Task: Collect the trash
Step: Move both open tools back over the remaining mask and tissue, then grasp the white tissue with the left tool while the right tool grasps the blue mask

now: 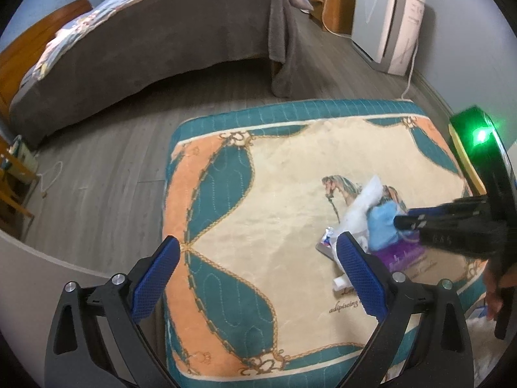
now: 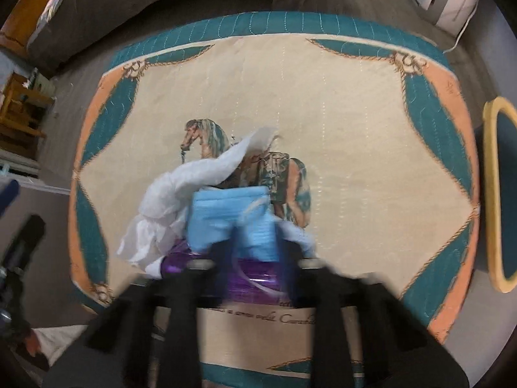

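A small heap of trash lies on a horse-patterned rug: crumpled white tissue, a blue face mask, a purple wrapper and a small white tube. My right gripper points steeply down at the heap. Its blurred fingers stand close together with a fold of the mask pinched between them. The left wrist view shows this right gripper coming in from the right onto the blue mask. Left of the heap, my left gripper hovers open over the rug with nothing between its blue pads.
A bed with a grey cover stands beyond the rug across wooden floor. A white appliance and its cable sit at the far right wall. An oval yellow-rimmed object lies beside the rug's right edge. Wooden furniture stands at the left.
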